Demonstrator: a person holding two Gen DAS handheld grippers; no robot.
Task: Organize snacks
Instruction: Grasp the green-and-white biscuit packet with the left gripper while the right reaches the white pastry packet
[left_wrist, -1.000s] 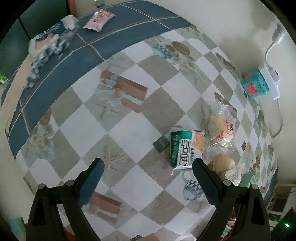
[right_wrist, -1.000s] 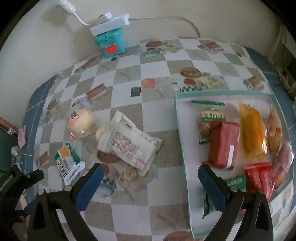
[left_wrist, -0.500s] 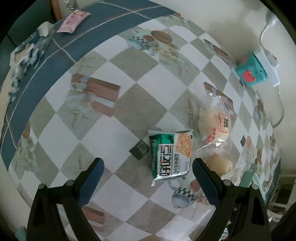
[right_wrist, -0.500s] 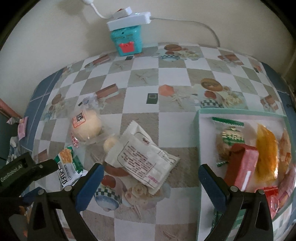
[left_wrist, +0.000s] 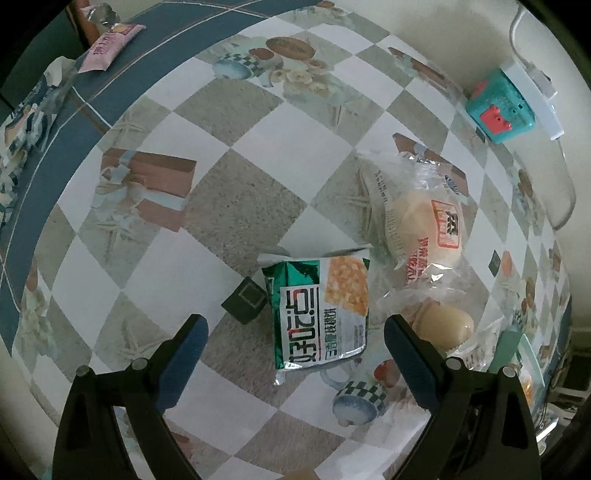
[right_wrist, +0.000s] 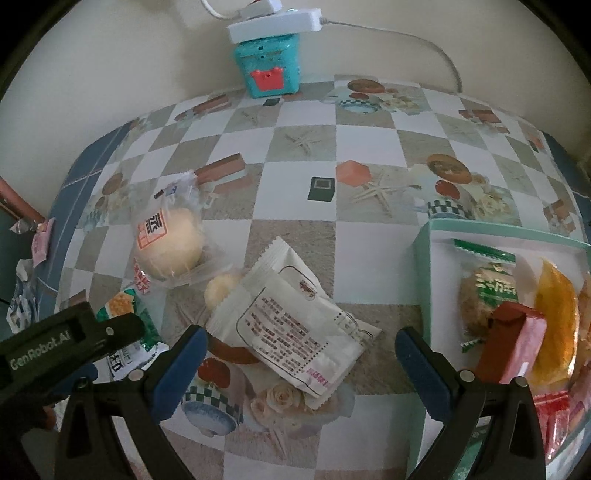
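A green and white cracker pack (left_wrist: 320, 309) lies on the checked tablecloth, between and just beyond the fingers of my open left gripper (left_wrist: 295, 332). It also shows in the right wrist view (right_wrist: 127, 321), partly hidden by the left gripper's body. A wrapped round bun (left_wrist: 424, 229) (right_wrist: 171, 247) lies beside it. A white snack packet (right_wrist: 295, 325) lies between the fingers of my open right gripper (right_wrist: 301, 350), over a small bun (right_wrist: 221, 288). A mint tray (right_wrist: 424, 280) at the right holds several snacks.
A teal toy box (right_wrist: 267, 70) with a white power strip (right_wrist: 275, 26) on top stands by the back wall. A pink packet (left_wrist: 109, 46) and crumpled wrappers (left_wrist: 26, 122) lie at the table's far left edge. A small dark printed square (left_wrist: 245, 299) sits by the cracker pack.
Both grippers have moved forward and lower over the table. The cracker pack now sits between the left fingers, the white packet between the right fingers. Nothing was grasped.
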